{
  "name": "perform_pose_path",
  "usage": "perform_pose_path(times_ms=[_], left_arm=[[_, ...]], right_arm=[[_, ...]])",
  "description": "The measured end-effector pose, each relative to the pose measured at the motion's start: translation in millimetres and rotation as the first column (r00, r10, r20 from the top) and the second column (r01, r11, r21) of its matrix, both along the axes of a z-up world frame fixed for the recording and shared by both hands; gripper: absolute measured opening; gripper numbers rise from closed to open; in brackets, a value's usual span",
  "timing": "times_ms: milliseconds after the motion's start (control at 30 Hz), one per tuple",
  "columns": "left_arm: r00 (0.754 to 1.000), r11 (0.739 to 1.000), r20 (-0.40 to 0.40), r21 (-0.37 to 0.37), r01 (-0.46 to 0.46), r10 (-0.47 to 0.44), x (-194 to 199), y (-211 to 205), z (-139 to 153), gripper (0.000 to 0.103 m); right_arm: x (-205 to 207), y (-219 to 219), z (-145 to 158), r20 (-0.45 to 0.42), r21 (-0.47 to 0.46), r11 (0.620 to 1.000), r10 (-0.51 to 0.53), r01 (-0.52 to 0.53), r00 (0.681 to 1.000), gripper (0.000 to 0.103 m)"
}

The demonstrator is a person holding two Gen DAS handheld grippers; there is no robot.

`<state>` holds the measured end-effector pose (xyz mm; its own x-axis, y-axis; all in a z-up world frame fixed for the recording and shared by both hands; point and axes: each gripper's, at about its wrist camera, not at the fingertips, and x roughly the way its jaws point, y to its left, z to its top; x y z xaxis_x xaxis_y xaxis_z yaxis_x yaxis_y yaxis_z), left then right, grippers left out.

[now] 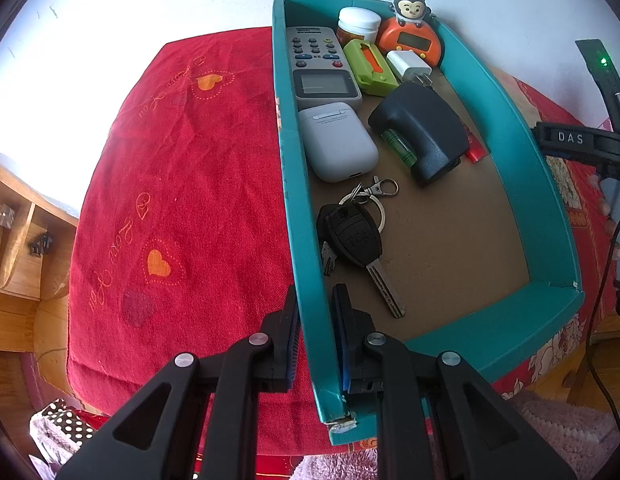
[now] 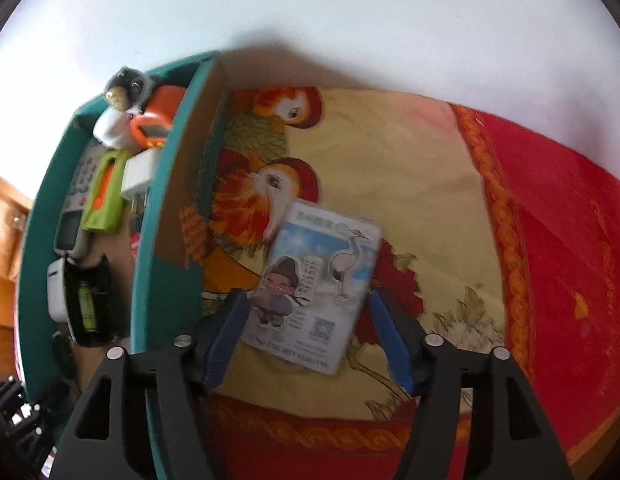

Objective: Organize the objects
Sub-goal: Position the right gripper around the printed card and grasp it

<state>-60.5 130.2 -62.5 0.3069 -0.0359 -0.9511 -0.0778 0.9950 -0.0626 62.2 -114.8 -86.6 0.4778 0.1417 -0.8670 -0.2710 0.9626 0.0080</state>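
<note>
A teal cardboard box (image 1: 522, 168) stands on a red cloth. It holds a grey remote (image 1: 318, 64), a white earbud case (image 1: 336, 142), a black car key on a ring (image 1: 356, 236), a black level tool (image 1: 420, 132), a green case (image 1: 370, 66), a white charger (image 1: 410, 66), a jar (image 1: 358, 24) and an orange monkey timer (image 1: 412, 36). My left gripper (image 1: 316, 306) is shut on the box's left wall near its front corner. My right gripper (image 2: 306, 304) is open, its fingers on either side of a printed card (image 2: 316, 286) that lies flat on the patterned cloth beside the box (image 2: 166, 216).
The card lies on a yellow and red cloth with birds and flowers (image 2: 422, 184). A white wall stands behind the box. A wooden cabinet (image 1: 18, 248) is at the left. A dotted pouch (image 1: 64, 426) lies below the table edge. The right gripper's body (image 1: 582, 140) and cables hang at the right.
</note>
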Motion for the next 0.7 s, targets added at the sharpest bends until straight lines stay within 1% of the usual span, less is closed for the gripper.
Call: perform_pose_path(times_ms=[100,167,300,333,367,500,533,567,600,700], left_arm=[[1.000,1.000,0.000,0.000,-0.001,0.001,0,0,0,0.014],[1.000,1.000,0.000,0.000,-0.001,0.001,0,0,0,0.014],[1.000,1.000,-0.002,0.002,0.002,-0.002,1,-1,0,0.014],[1.000,1.000,-0.002,0.003,0.003,-0.003,1,-1,0,0.014],[1.000,1.000,-0.004,0.004,0.004,-0.004,1,-2,0,0.014],[1.000,1.000,-0.008,0.007,0.007,-0.007,3,-4,0,0.014],[1.000,1.000,-0.009,0.007,0.006,-0.006,3,-4,0,0.014],[1.000,1.000,-0.009,0.007,0.005,-0.004,4,-4,0,0.014],[1.000,1.000,-0.009,0.008,0.003,-0.003,4,-5,0,0.014],[1.000,1.000,-0.009,0.008,0.001,-0.001,5,-5,0,0.014]], right_arm=[[2,-4,-1,0.006,-0.014,1.000,-0.001,0.001,1.000,0.071],[2,-8,-3,0.001,0.002,1.000,0.000,0.000,1.000,0.071],[2,-6,-4,-0.002,-0.005,1.000,0.017,-0.017,1.000,0.072],[3,-5,-4,0.000,-0.003,1.000,0.024,-0.024,1.000,0.073],[3,-4,-5,0.002,-0.003,1.000,0.031,-0.031,1.000,0.076],[12,-3,-3,0.008,-0.017,0.998,0.061,-0.060,0.998,0.077],[15,-6,-3,0.010,-0.057,0.997,0.047,-0.047,0.999,0.078],[15,-8,-3,0.024,-0.068,0.997,0.045,-0.044,0.999,0.078],[17,-14,-2,0.023,-0.070,0.997,0.037,-0.036,0.999,0.078],[24,-38,0,0.013,-0.069,0.997,-0.029,0.029,1.000,0.078]])
